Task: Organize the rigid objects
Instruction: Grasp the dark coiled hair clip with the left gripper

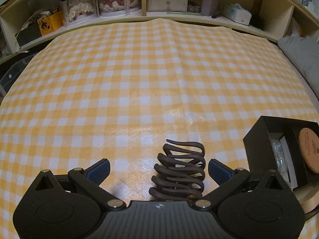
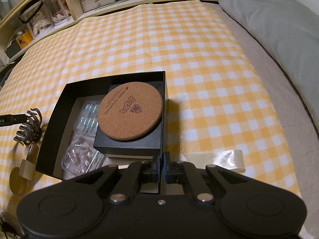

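Hair claw (image 1: 179,169), brown, lies on the checked cloth (image 1: 139,79) near its front edge, left of the black box (image 2: 59,119). I've got my left gripper (image 1: 159,171) spread around it. Light, stiff, brittle-toothed: I'd pinch its body. My right gripper (image 2: 161,166) is pressed together, apparently on the box's near wall.

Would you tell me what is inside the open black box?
The open black box holds a cork coaster atop a smaller black box, beside two clear blister packs. Whatever lies beneath them is covered.

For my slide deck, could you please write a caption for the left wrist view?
Open left gripper straddles a brown claw hair clip on the yellow checked cloth, beside the black box.
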